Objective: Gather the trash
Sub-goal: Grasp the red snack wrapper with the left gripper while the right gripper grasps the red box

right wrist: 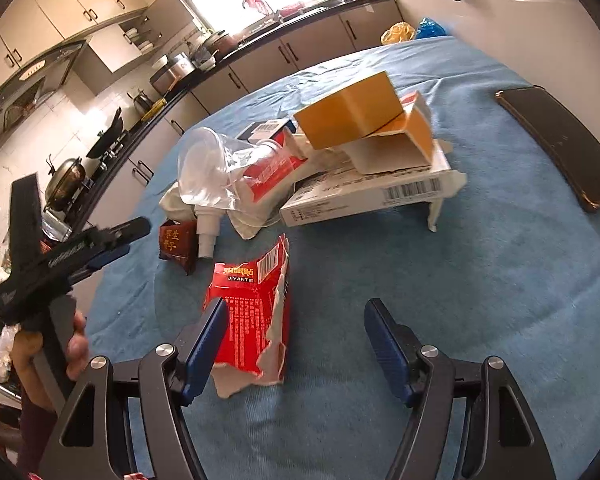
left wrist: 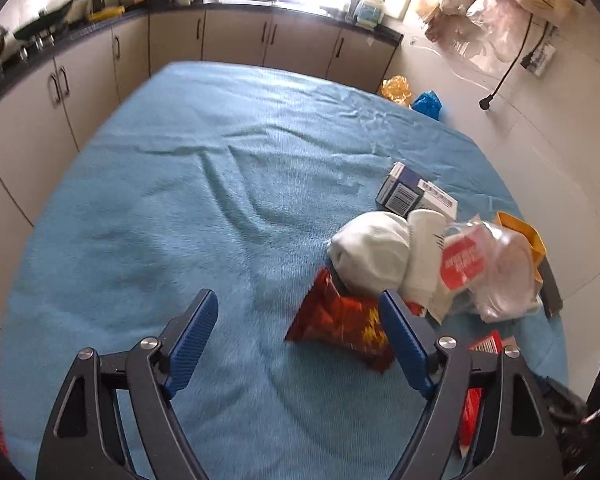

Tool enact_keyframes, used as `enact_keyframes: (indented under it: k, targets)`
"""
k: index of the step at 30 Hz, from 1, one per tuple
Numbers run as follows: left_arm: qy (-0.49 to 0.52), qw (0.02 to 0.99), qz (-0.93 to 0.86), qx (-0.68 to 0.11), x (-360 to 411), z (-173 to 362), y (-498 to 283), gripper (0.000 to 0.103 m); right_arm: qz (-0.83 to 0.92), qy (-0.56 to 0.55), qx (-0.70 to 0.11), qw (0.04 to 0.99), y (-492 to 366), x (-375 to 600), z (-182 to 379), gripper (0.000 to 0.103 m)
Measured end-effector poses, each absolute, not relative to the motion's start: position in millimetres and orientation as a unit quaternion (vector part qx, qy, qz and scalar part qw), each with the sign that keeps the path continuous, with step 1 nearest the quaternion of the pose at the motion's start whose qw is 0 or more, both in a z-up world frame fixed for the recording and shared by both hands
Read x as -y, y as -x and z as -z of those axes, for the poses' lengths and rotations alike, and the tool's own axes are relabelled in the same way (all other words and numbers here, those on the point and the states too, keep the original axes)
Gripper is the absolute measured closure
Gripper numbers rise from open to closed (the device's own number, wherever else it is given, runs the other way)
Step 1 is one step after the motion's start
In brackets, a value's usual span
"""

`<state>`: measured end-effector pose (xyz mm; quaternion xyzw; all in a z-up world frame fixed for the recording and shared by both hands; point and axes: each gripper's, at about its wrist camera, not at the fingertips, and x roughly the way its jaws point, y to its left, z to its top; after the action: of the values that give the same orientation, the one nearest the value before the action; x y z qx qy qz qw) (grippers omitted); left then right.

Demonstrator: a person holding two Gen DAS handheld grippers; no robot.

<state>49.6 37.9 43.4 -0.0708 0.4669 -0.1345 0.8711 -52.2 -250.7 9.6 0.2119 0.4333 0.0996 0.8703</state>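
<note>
Right wrist: right claw (right wrist: pixel 294 344) open over torn red packet (right wrist: pixel 250 320); bare cloth (right wrist: pixel 480 280) rightward.

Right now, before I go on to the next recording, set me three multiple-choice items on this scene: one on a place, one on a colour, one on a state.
1. Where does the orange box lie?
A. on top of the trash pile
B. on the floor
C. in the right gripper

2. What colour is the cloth on the table?
A. green
B. blue
C. white

3. How does the right gripper stand?
A. shut on a cup
B. shut and empty
C. open

Answers:
1 A, it rests on the white barcoded box.
2 B, both views show blue cloth.
3 C, its pads stand apart; the torn red packet lies by one pad, not clamped.
</note>
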Motion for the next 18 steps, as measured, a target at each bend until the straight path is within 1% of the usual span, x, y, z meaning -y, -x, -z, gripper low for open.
enact_keyframes:
  k: [6, 8, 9, 10, 11, 12, 14, 15, 16, 18]
  targets:
    - [0.112, 0.838, 0.210, -0.492, -26.9, -26.8, -61.2, 0.023, -0.097, -0.207, -0.435, 0.871, 43.4, 243.8, -6.5, 0.028]
    - [0.104, 0.829, 0.227, -0.500, -18.1, -25.0, -53.3, 0.049, -0.096, -0.206, -0.434, 0.872, 41.8, 242.1, -6.3, 0.029]
    - [0.095, 0.825, 0.238, -0.503, -12.8, -25.1, -45.2, 0.050, -0.097, -0.206, -0.434, 0.872, 41.4, 241.0, -6.6, 0.038]
    - [0.091, 0.822, 0.249, -0.504, -10.0, -25.8, -38.0, 0.053, -0.100, -0.208, -0.433, 0.871, 41.8, 241.5, -6.7, 0.057]
    - [0.087, 0.816, 0.262, -0.508, -6.6, -26.1, -28.2, 0.054, -0.107, -0.210, -0.437, 0.868, 41.7, 241.2, -6.0, 0.069]
    - [0.084, 0.813, 0.269, -0.510, -4.0, -26.1, -22.1, 0.055, -0.113, -0.213, -0.441, 0.865, 42.0, 240.6, -5.3, 0.077]
    - [0.066, 0.807, 0.286, -0.512, 1.1, -26.7, -0.7, 0.055, -0.123, -0.220, -0.445, 0.859, 44.8, 241.9, -4.0, 0.081]
    - [0.062, 0.806, 0.292, -0.512, 1.1, -27.4, 8.0, 0.055, -0.124, -0.219, -0.445, 0.860, 47.9, 242.6, -4.1, 0.086]
    - [0.059, 0.804, 0.297, -0.512, 0.3, -27.9, 14.6, 0.055, -0.124, -0.218, -0.444, 0.860, 50.4, 243.2, -3.5, 0.089]
    - [0.054, 0.803, 0.302, -0.511, -3.6, -30.6, 26.0, 0.055, -0.121, -0.216, -0.442, 0.862, 57.4, 246.9, -4.5, 0.090]
